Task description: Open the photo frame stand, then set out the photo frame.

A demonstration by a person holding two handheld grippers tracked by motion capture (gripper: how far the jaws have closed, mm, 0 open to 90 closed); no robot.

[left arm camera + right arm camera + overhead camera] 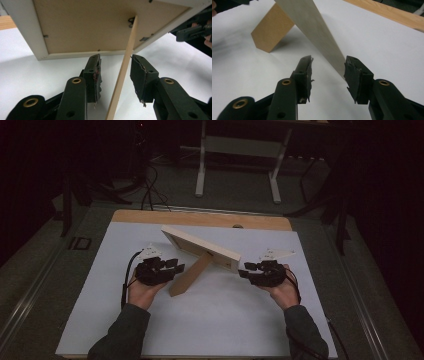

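Observation:
A light wooden picture frame (200, 247) stands tilted on the white sheet (215, 320), propped by its flat easel leg (186, 279). My left gripper (181, 268) is at the leg from the left. In the left gripper view the thin leg (123, 67) runs between the jaws of that gripper (115, 72) with a gap on each side, below the frame's brown back (85, 25). My right gripper (241, 272) is at the frame's right end. In the right gripper view the frame's pale edge (317, 32) comes down between the jaws of that gripper (328, 75), close to the right pad and apart from the left one.
The sheet covers a wooden tabletop (200, 217) whose bare strip shows at the far edge. Beyond it a white-legged stand (240, 150) and cables (150, 190) sit on the dark floor. The other hand's gripper (192, 31) shows past the frame's corner.

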